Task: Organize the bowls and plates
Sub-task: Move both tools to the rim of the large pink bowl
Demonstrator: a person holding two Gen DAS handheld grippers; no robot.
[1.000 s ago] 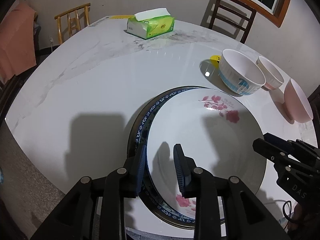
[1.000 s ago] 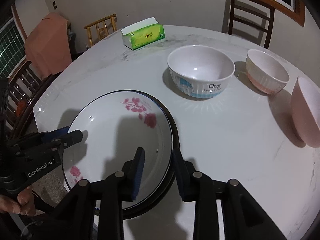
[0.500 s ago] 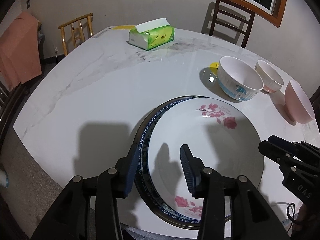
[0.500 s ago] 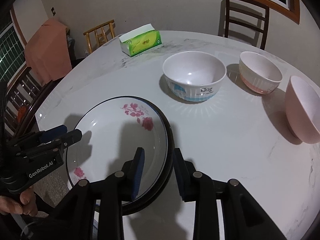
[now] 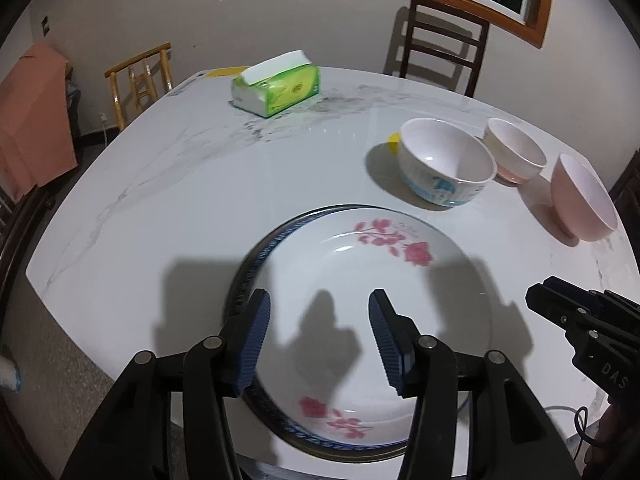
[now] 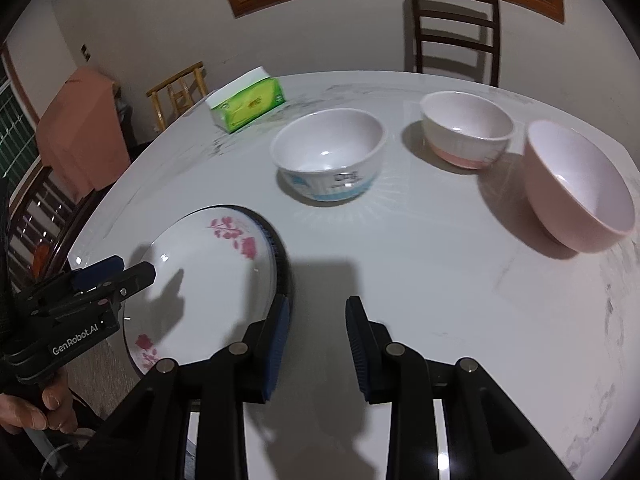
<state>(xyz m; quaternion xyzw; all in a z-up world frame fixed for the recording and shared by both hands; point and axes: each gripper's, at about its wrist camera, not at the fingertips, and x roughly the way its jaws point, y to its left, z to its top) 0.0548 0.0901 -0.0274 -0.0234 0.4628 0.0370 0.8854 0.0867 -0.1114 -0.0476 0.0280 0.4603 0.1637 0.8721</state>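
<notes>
With the flowered plate (image 5: 372, 308) nested on the blue-rimmed plate (image 5: 256, 256), both claws, left claw (image 5: 318, 340) and right claw (image 6: 316, 346), hang released, seemingly freed for the 3 bowls.

A floral plate (image 5: 372, 280) sits stacked in a larger plate (image 5: 256, 256) just ahead of the left jaws; three bowls (image 5: 444, 168) line up beyond-right, a tissue pack (image 5: 276, 90) behind.
</notes>
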